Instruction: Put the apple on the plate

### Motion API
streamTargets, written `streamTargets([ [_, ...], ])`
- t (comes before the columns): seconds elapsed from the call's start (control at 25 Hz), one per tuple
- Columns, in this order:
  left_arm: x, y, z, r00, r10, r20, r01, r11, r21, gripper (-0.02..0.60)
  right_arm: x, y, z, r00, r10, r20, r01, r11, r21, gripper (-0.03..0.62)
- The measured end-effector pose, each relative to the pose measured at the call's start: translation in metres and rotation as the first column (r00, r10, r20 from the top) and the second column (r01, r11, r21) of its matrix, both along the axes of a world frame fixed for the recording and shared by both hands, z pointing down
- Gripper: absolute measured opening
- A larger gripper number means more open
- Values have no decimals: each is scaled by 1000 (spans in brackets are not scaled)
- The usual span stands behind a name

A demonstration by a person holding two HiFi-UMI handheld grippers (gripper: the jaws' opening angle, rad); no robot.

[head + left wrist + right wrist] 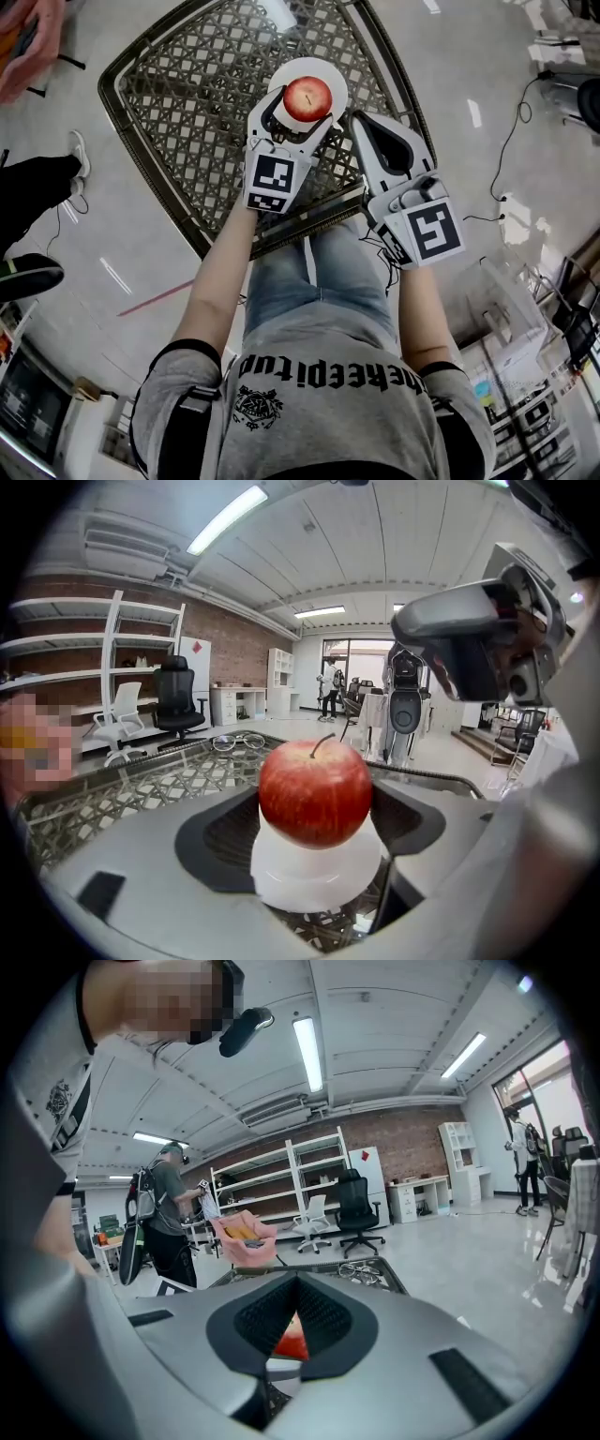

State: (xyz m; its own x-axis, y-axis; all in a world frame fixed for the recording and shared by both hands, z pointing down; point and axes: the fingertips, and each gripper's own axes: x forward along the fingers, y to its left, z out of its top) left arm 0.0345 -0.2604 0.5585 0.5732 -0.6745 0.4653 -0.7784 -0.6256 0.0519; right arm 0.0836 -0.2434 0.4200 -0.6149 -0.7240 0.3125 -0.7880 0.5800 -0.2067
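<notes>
A red apple (307,97) rests on a small white plate (331,75) on the lattice-patterned glass table (187,84). My left gripper (298,118) is open, its two fingers on either side of the apple with a gap on each side. In the left gripper view the apple (315,792) stands upright on the plate (317,872) between the dark pads (220,841). My right gripper (362,118) hovers just right of the plate with its jaws together. Through the slit below its tips (298,1283), the right gripper view shows a sliver of the apple (292,1340).
A pair of glasses (234,742) lies at the far side of the table. A person's leg and shoe (42,183) are on the floor to the left. Another person (169,1213) stands by shelves, near a pink object (244,1232). Office chairs (361,1206) stand beyond.
</notes>
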Motion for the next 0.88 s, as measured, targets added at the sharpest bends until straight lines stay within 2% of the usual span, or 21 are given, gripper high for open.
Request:
streamTargets([
  [0.88,-1,-5,35,997,0,80,4,999,-44,407,5,-5,12,1000,0,-7,0,1000,-15,18],
])
